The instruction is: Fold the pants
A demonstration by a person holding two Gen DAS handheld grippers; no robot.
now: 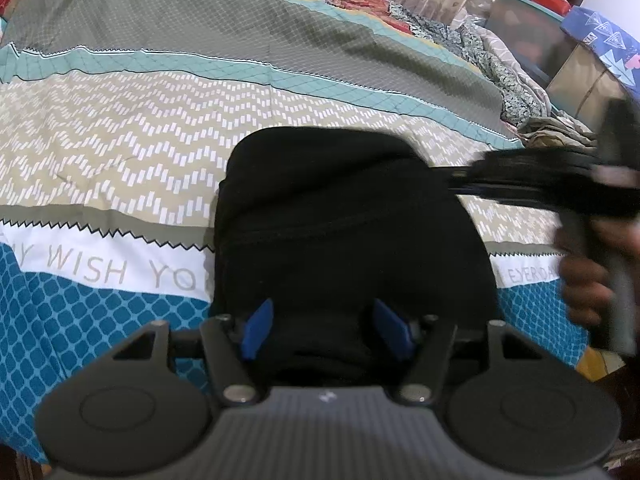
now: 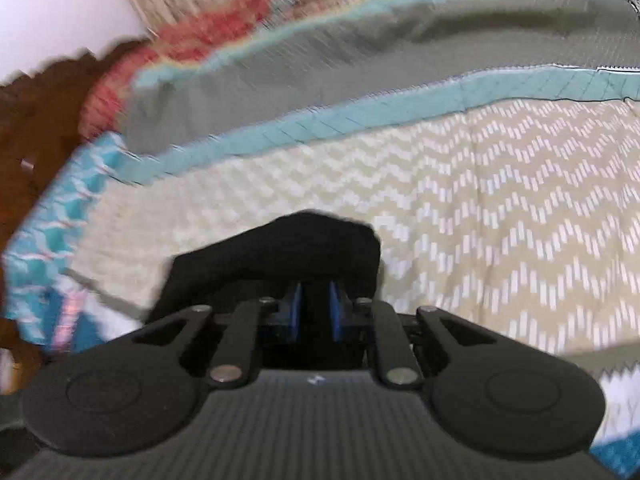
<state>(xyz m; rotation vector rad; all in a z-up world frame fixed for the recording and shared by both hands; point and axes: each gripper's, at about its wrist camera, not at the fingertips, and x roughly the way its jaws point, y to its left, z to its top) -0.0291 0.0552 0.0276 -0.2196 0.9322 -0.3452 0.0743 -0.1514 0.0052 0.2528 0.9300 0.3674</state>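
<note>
Lying folded between the left gripper's (image 1: 327,330) spread jaws, black pants (image 1: 340,220) sit pinched by the right gripper (image 2: 316,312).

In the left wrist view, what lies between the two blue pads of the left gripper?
Only black pants fabric. The left gripper has its jaws spread, and the folded cloth fills the gap between them, resting on the bedspread.

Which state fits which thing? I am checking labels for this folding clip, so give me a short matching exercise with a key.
Things:
1. left gripper
2. right gripper
3. black pants
4. bedspread

States:
A. spread flat beneath everything
B. fingers wide apart
C. fingers close together, gripping black cloth
D. bundled into a compact stack

Pairs: 1-B, 2-C, 3-D, 4-A
</note>
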